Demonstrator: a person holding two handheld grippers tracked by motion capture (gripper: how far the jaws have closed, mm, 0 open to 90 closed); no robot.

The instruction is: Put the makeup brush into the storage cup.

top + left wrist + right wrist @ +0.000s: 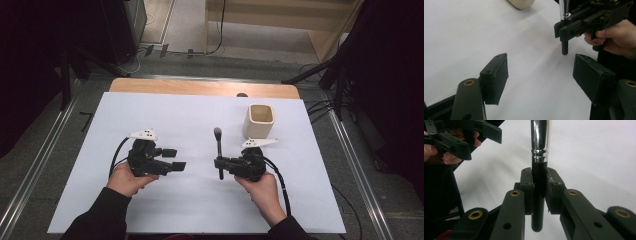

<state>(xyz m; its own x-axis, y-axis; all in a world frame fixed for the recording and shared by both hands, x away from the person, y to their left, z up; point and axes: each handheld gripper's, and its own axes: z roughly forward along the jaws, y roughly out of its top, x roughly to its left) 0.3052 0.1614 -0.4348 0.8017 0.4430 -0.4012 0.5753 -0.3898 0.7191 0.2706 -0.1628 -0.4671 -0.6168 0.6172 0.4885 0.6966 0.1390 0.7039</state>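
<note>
— What is your right gripper doing?

— Your right gripper has its jaws pressed on the black handle of a brush. Its silver ferrule rises just past the jaws, and the dark head points toward the table's far edge.

— Where is that relative to the cup?

— The cream cup stands upright on the white table cover. Your brush is near it, to its left and a little closer to you, apart from it.

— And your left gripper?

— It's well left of the cup, jaws spread wide with nothing between them, pointing toward the brush. The pads stand apart over the cover.
</note>
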